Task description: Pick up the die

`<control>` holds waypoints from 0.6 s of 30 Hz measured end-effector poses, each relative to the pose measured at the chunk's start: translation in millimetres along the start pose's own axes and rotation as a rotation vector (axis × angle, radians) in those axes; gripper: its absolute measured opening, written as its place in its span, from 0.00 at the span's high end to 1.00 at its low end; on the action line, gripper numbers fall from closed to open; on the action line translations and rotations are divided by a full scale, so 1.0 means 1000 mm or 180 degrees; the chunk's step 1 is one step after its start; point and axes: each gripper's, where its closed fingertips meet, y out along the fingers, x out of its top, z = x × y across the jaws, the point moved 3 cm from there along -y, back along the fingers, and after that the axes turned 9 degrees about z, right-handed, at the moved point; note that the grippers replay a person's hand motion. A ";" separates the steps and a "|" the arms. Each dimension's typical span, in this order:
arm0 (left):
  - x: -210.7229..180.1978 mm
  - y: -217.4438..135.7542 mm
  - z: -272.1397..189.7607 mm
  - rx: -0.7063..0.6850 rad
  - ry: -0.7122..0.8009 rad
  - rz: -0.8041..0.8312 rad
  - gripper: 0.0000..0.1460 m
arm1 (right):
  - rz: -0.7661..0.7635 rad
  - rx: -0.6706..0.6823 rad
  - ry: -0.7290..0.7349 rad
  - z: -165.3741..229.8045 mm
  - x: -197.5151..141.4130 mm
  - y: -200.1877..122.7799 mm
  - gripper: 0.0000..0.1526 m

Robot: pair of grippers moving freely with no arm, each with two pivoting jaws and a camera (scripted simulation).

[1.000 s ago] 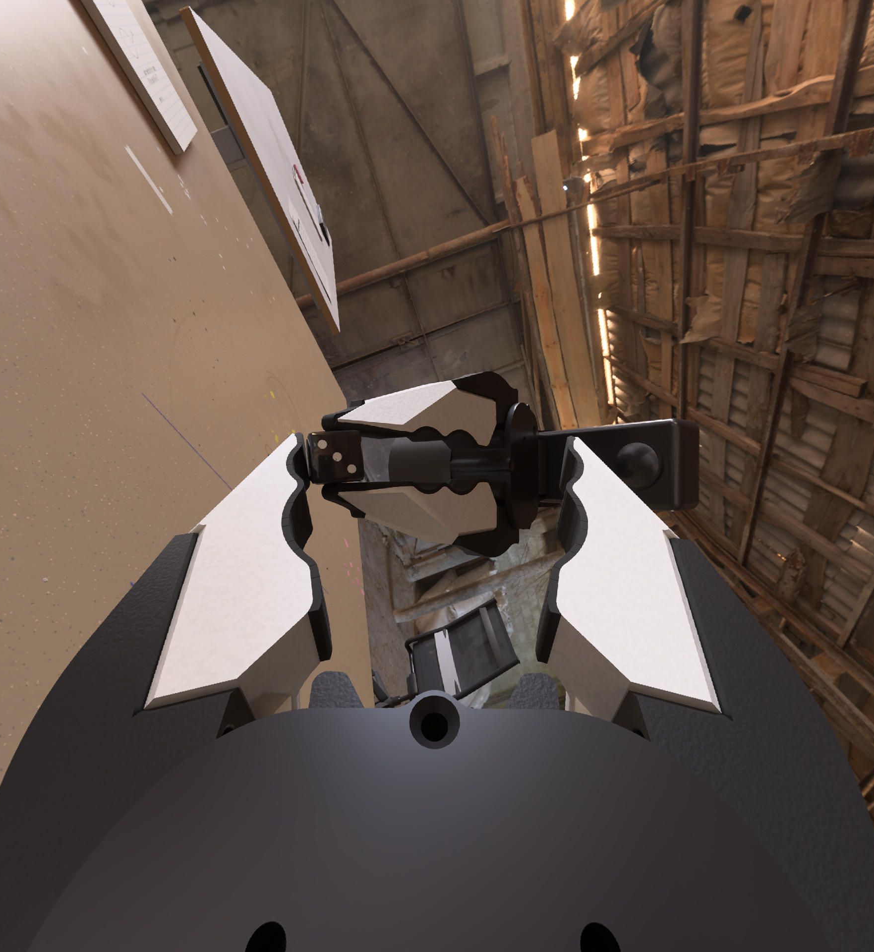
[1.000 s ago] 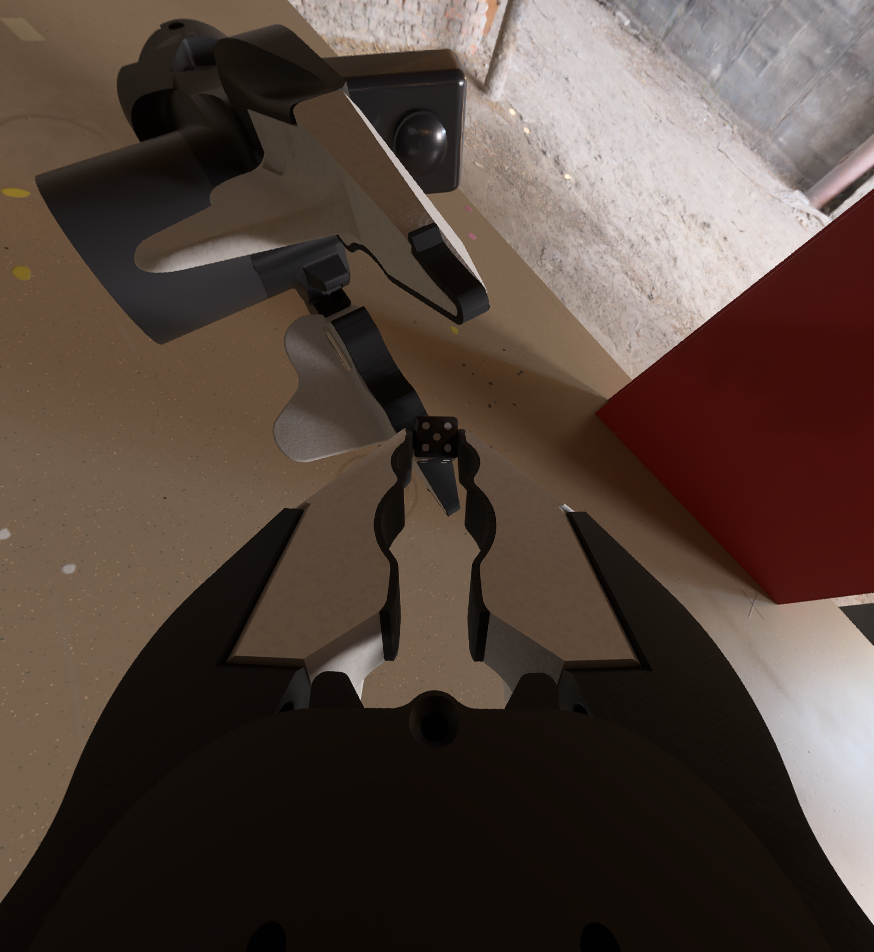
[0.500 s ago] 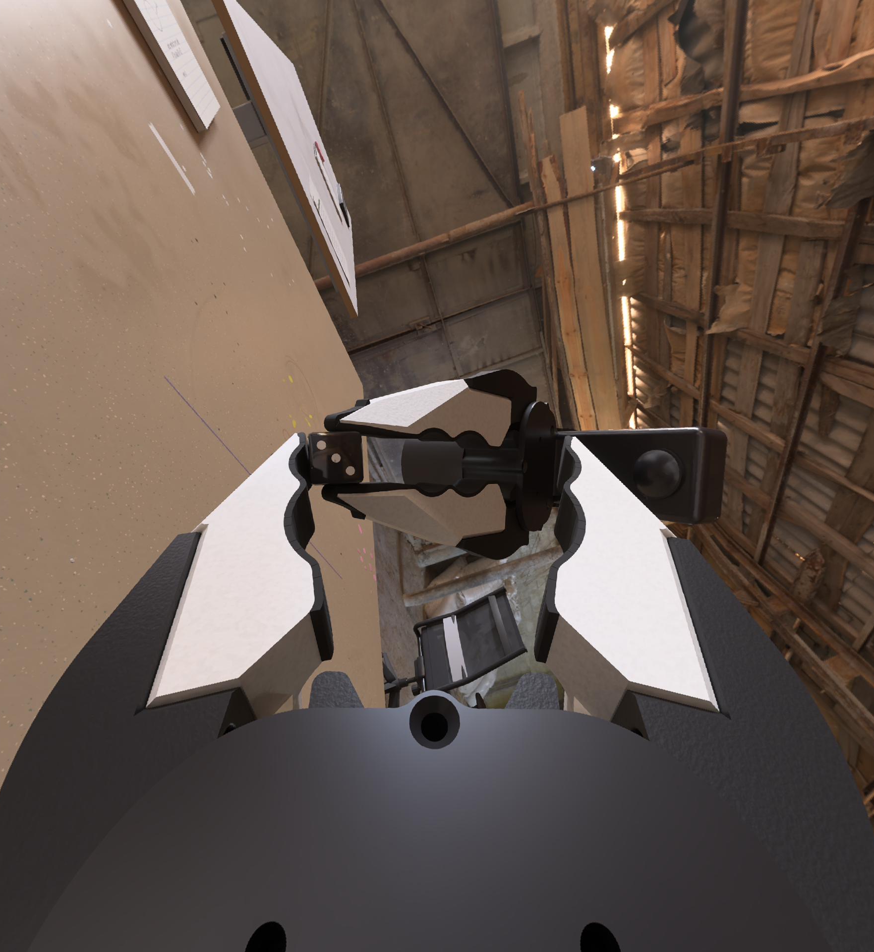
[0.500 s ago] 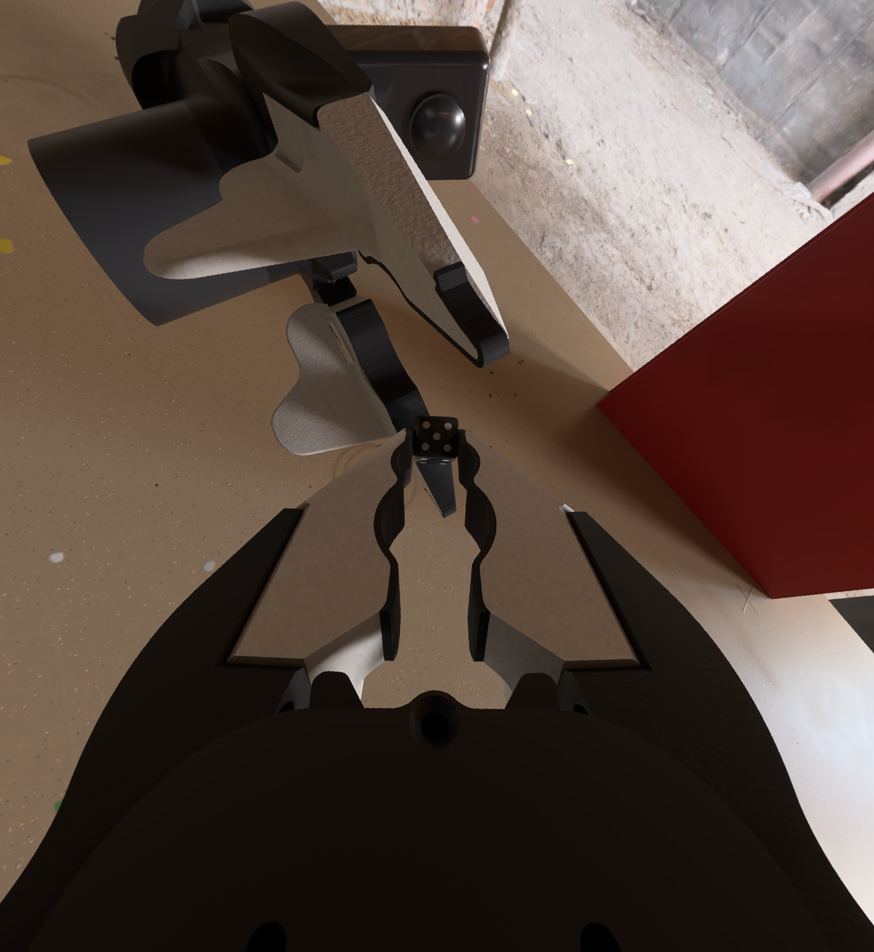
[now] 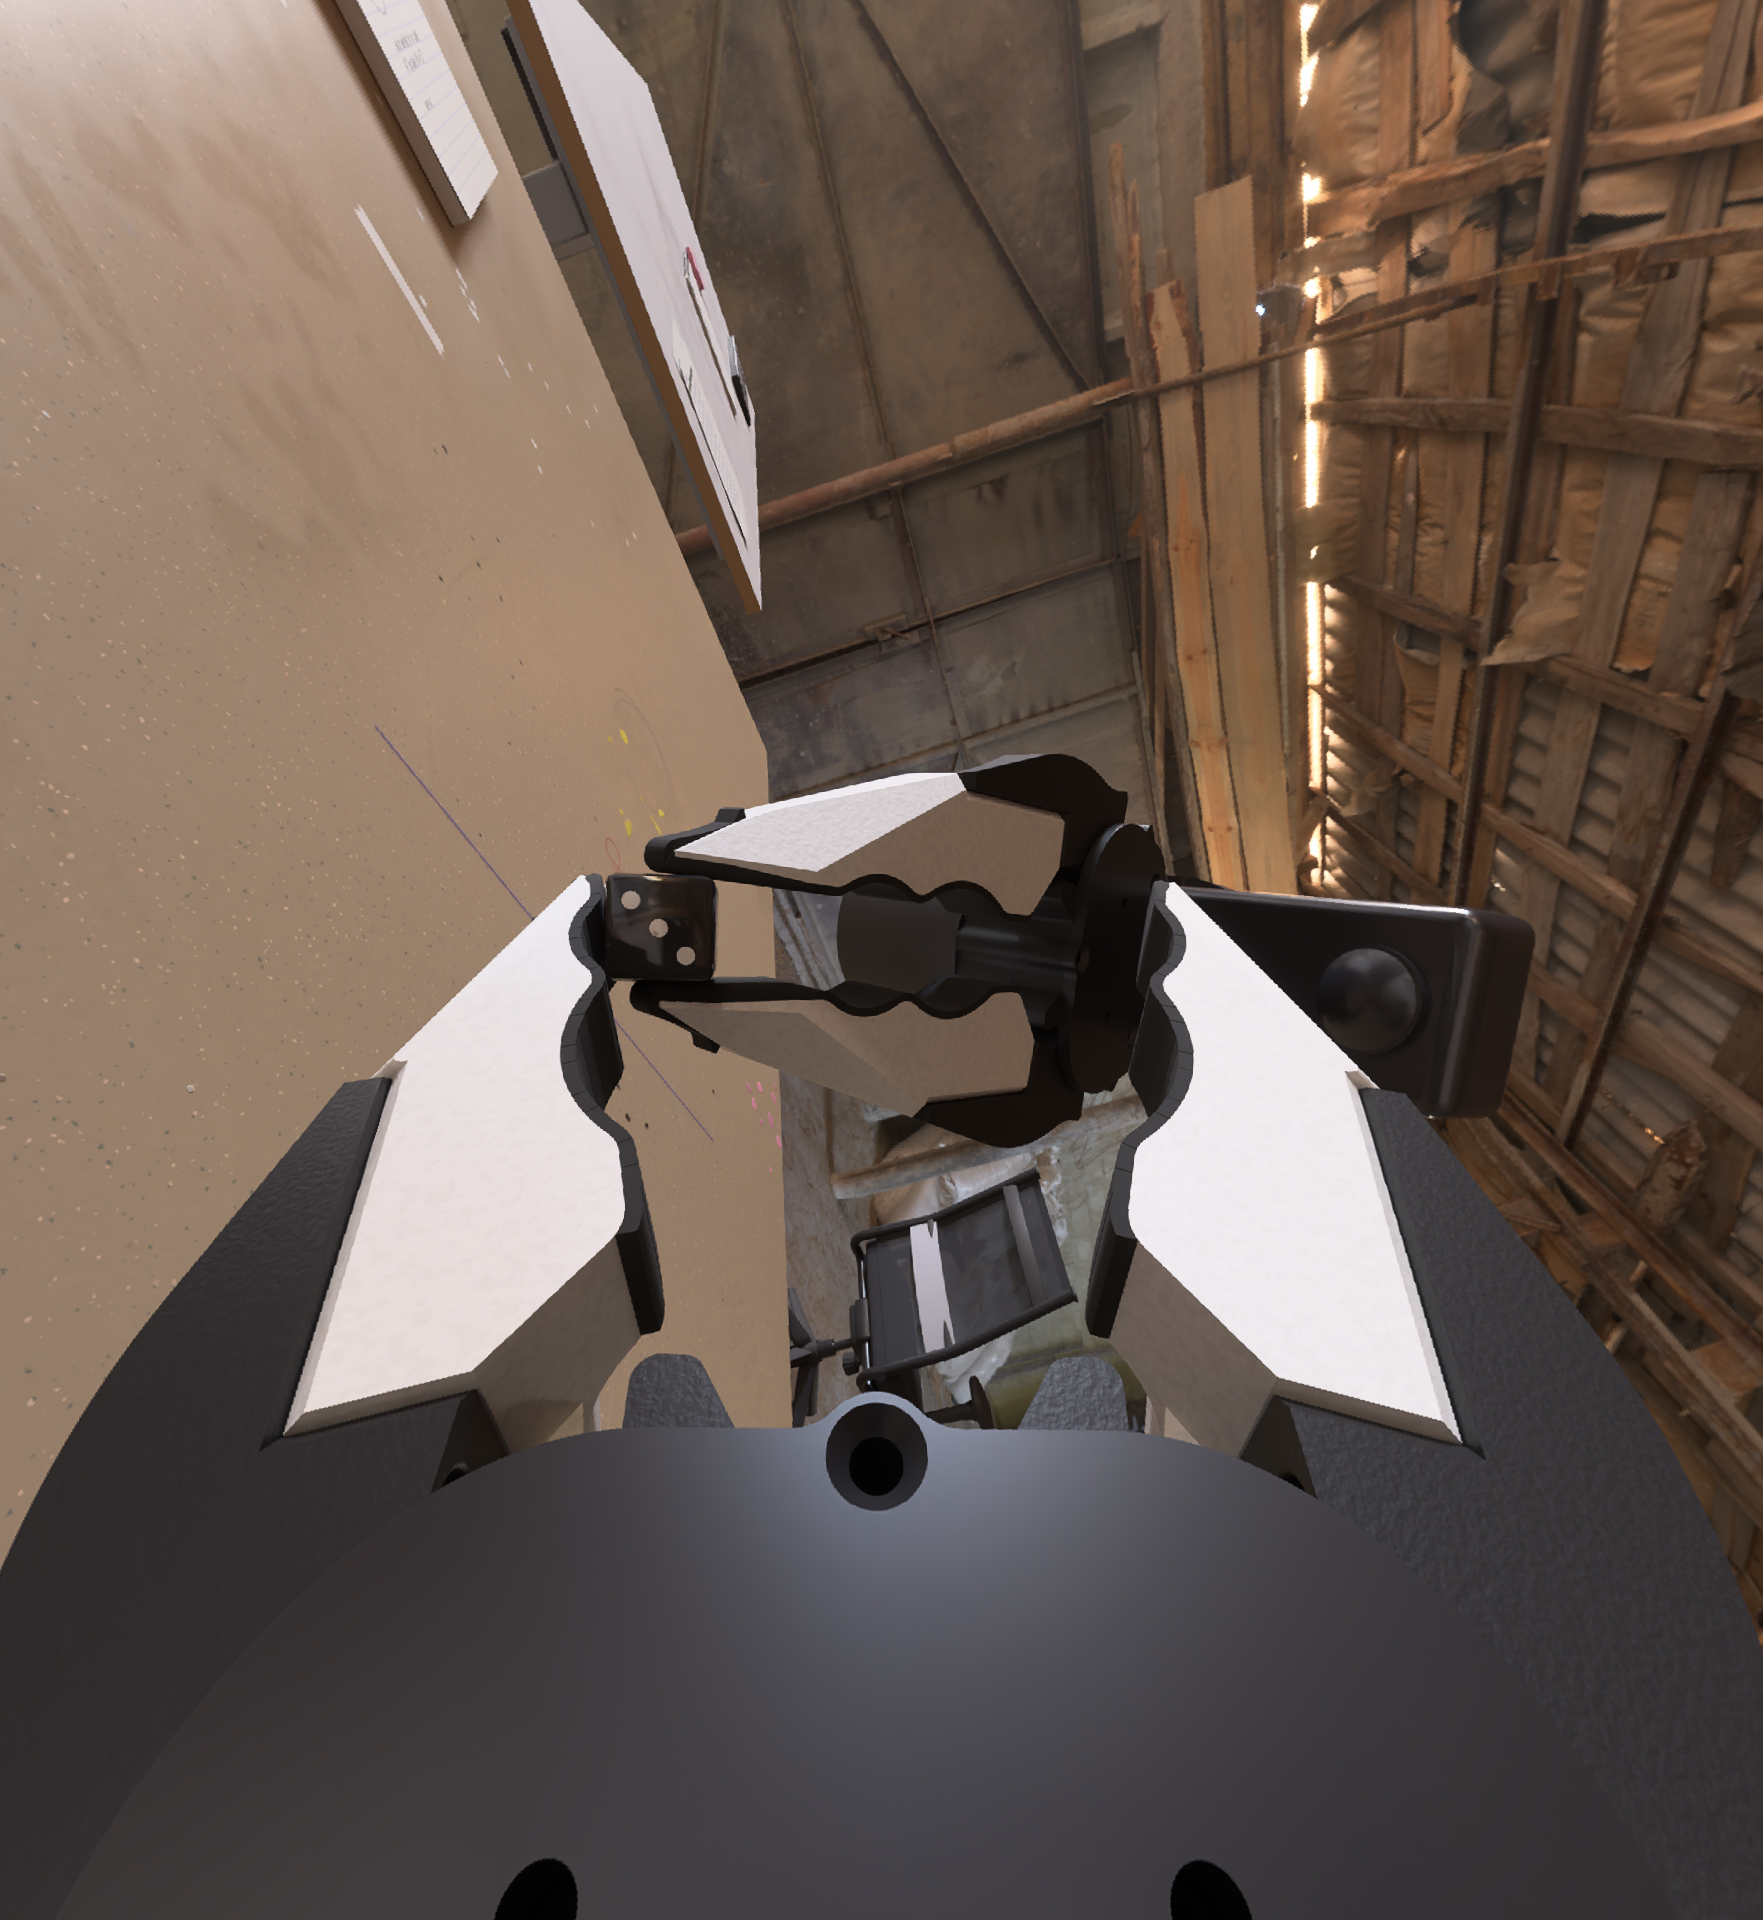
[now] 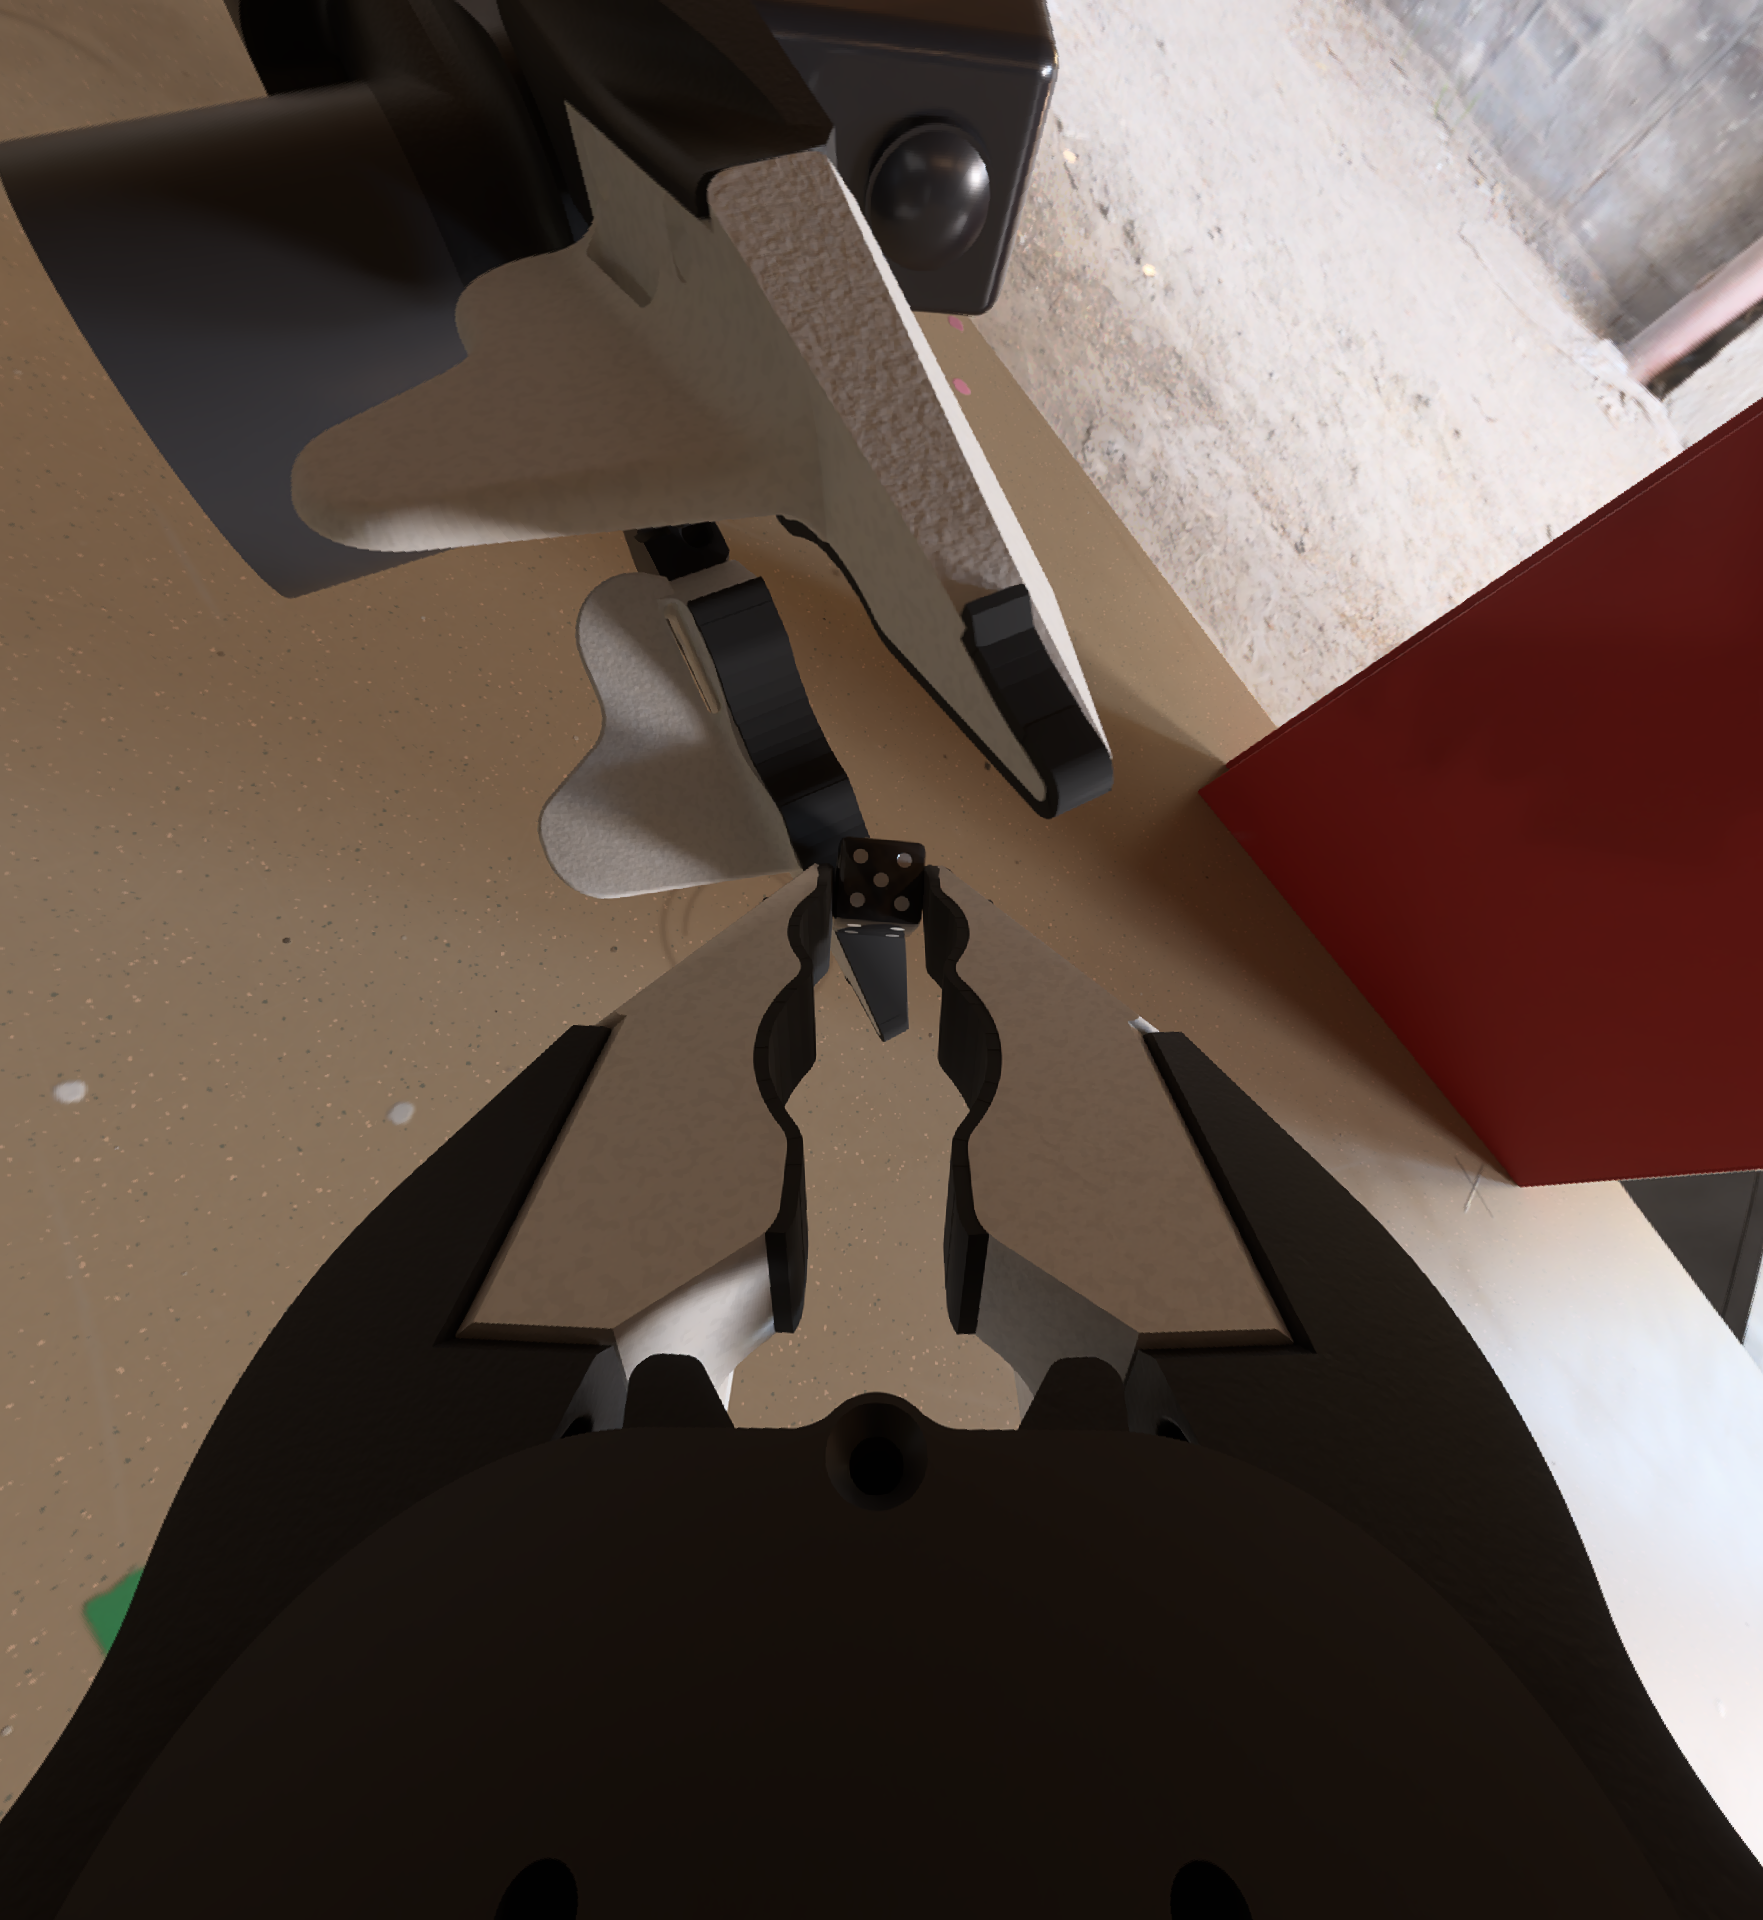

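Observation:
The die point(image 6: 879, 878) is small and black with pale pips. My right gripper point(image 6: 875, 885) is shut on it at the fingertips and holds it above the tan table point(image 6: 233, 883). In the left wrist view the die point(image 5: 659, 928) sits between the right gripper's upper and lower fingers point(image 5: 804, 847). My left gripper point(image 5: 872, 914) is open wide and empty. Its left fingertip point(image 5: 586, 935) is right against the die's side; I cannot tell if it touches. The left gripper also shows in the right wrist view point(image 6: 944, 800), just beyond the die.
A dark red box point(image 6: 1531, 779) stands on the table at the right, close to the grippers. A white board point(image 5: 648, 291) and a notepad point(image 5: 430, 94) are farther along the table point(image 5: 181, 623). A black chair point(image 5: 960, 1278) stands past the table edge.
The die has stayed in the shut right gripper. The left gripper has come closer in the right wrist view, still open. Both views have shifted along the table.

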 end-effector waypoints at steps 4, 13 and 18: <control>0.000 -0.001 0.000 -0.0028 -0.0018 -0.0011 0.31 | 0.0021 -0.0057 -0.0053 0.000 0.000 0.000 0.89; 0.002 -0.003 0.000 -0.0176 -0.0035 -0.0053 0.39 | -0.0075 -0.0151 -0.0140 -0.001 0.003 -0.004 0.89; 0.002 -0.004 -0.003 -0.0300 -0.0071 -0.0049 0.39 | -0.0091 -0.0186 -0.0185 -0.001 0.005 -0.006 0.89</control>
